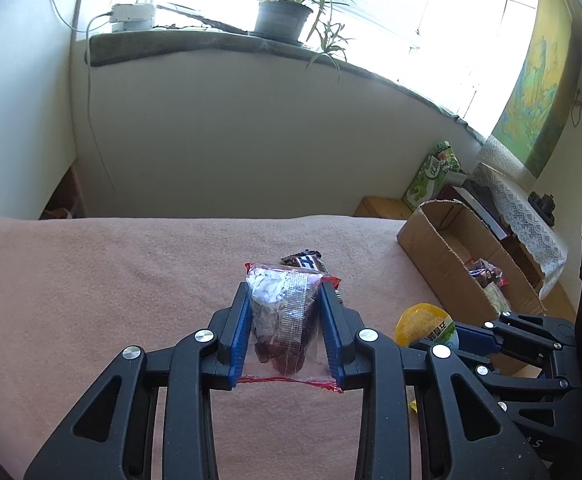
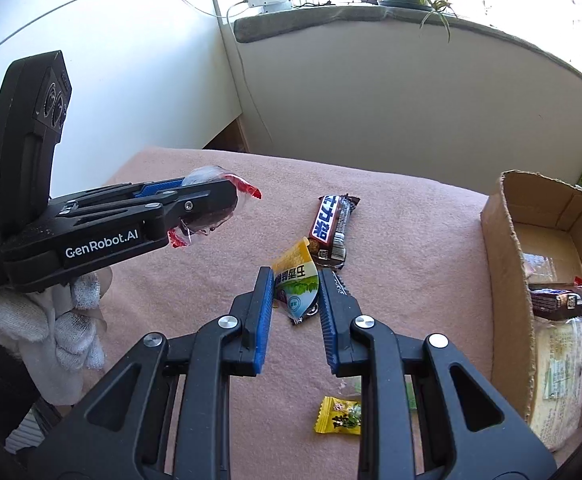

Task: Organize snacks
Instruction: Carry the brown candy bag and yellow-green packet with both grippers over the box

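Bright window (image 1: pixel 371 8) above a white wall (image 1: pixel 231 128), potted plant (image 1: pixel 283 16) on the sill.

Left gripper (image 1: pixel 285 332) jaws clamping clear snack packet (image 1: pixel 283 320), cardboard box (image 1: pixel 431 248) right

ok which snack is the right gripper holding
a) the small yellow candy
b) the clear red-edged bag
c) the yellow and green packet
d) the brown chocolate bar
c: in the right wrist view the right gripper is closed on the yellow and green packet, while the chocolate bar and small yellow candy lie on the pink cloth.

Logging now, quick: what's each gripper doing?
Left gripper: shut on red-edged packet.
Right gripper: shut on yellow packet.
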`<state>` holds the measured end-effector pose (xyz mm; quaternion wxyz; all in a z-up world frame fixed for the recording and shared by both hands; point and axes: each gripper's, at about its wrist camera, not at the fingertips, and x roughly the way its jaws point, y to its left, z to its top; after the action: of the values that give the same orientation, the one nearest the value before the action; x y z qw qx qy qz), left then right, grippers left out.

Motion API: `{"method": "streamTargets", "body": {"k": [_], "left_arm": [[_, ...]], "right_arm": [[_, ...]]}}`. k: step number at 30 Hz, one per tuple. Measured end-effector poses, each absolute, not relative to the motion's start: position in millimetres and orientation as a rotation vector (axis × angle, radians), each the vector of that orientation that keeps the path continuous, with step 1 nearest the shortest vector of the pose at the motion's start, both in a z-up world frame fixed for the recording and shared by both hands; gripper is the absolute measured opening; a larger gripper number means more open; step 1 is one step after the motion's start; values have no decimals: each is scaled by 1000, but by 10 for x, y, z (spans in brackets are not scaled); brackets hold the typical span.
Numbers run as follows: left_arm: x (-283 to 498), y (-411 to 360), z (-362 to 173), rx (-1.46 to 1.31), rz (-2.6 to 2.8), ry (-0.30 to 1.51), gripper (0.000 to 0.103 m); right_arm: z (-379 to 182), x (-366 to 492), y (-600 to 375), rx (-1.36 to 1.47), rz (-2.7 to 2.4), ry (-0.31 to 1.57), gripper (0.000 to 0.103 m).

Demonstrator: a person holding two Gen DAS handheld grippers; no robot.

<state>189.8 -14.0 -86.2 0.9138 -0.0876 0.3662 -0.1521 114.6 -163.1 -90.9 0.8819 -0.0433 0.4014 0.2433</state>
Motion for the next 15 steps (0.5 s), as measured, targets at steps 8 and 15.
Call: {"method": "streamTargets", "body": {"k": [8, 15], "left_arm": [[1908, -492, -739, -179, -369, 732, 31], [1949, -824, -620, -169, -409, 715, 31]], "right_arm": [[-642, 1055, -2144, -44, 425, 772, 23], [-499, 981, -2675, -18, 340, 737, 23]]}}
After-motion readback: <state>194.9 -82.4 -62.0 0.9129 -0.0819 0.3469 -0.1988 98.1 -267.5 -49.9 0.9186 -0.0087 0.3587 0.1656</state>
